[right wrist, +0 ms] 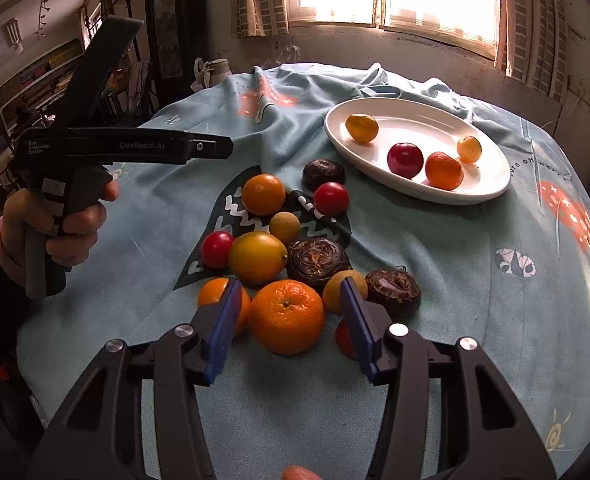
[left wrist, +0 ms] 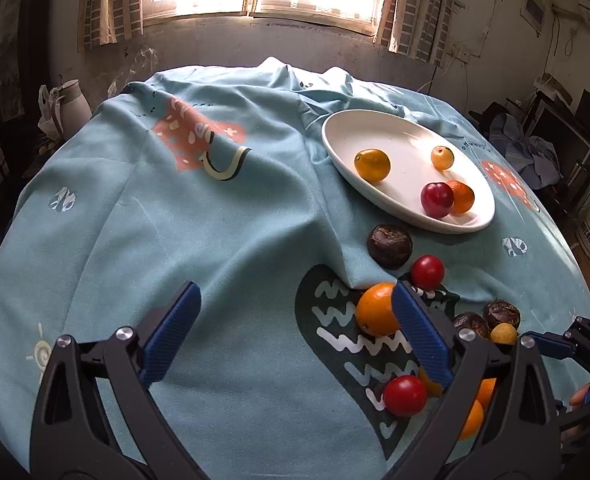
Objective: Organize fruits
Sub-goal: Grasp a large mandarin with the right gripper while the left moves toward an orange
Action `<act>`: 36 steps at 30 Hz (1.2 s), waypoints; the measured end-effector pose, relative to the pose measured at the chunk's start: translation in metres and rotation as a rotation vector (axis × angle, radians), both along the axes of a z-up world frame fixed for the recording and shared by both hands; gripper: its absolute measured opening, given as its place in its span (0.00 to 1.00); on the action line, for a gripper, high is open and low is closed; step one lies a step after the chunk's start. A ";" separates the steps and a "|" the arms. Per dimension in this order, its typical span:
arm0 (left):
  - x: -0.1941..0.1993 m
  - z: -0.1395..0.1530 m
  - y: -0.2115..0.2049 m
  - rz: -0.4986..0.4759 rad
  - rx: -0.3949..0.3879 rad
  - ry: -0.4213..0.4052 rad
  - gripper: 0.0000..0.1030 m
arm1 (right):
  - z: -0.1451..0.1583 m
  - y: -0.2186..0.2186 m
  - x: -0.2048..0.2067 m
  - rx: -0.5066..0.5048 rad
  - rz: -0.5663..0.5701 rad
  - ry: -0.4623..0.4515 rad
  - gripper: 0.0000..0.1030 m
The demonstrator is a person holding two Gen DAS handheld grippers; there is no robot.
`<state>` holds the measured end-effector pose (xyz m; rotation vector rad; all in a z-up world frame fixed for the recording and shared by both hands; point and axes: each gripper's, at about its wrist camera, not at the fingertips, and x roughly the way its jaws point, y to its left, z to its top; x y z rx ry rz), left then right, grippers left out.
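We count four fruits already on the plate [right wrist: 491,188]: a yellow fruit [right wrist: 361,128], a plum [right wrist: 405,160], a small orange [right wrist: 444,170] and a kumquat [right wrist: 469,149]. That leaves the larger share of the work undone.

The pile [right wrist: 279,248] lies on the blue cloth [right wrist: 455,300] over the counter, near the plate on its near side. In it we see a mandarin [right wrist: 286,316] at the front, another orange [right wrist: 211,294] partly behind a jaw, an orange [right wrist: 263,194] farther back, a lemon-like fruit [right wrist: 257,257], three dark wrinkled fruits [right wrist: 318,261], at least two red ones [right wrist: 331,198], and small tan fruits [right wrist: 284,227]. That makes a dozen or so pieces, by our judgement.

Our right gripper [right wrist: 291,324] has its jaws spread wide and holds nothing; the mandarin sits between them, a little ahead, and looks the likely next pick.

Our left gripper [left wrist: 295,334] also has its jaws spread and empty, above bare cloth to the left of the pile, with one jaw crossing in front of an orange [left wrist: 375,310]. In the right wrist view it hangs well above the counter.
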<state>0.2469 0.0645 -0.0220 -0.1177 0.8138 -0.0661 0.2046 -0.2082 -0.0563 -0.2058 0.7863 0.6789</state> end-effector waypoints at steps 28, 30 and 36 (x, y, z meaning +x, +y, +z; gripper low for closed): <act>-0.023 0.004 -0.012 -0.064 -0.011 -0.030 0.95 | -0.022 -0.003 0.005 0.075 -0.023 0.114 0.46; -0.028 0.005 -0.015 -0.070 0.008 -0.043 0.95 | -0.021 -0.003 0.006 0.074 -0.022 0.118 0.44; -0.061 0.006 -0.036 -0.248 0.027 -0.090 0.92 | -0.004 -0.023 0.008 0.200 -0.039 0.127 0.43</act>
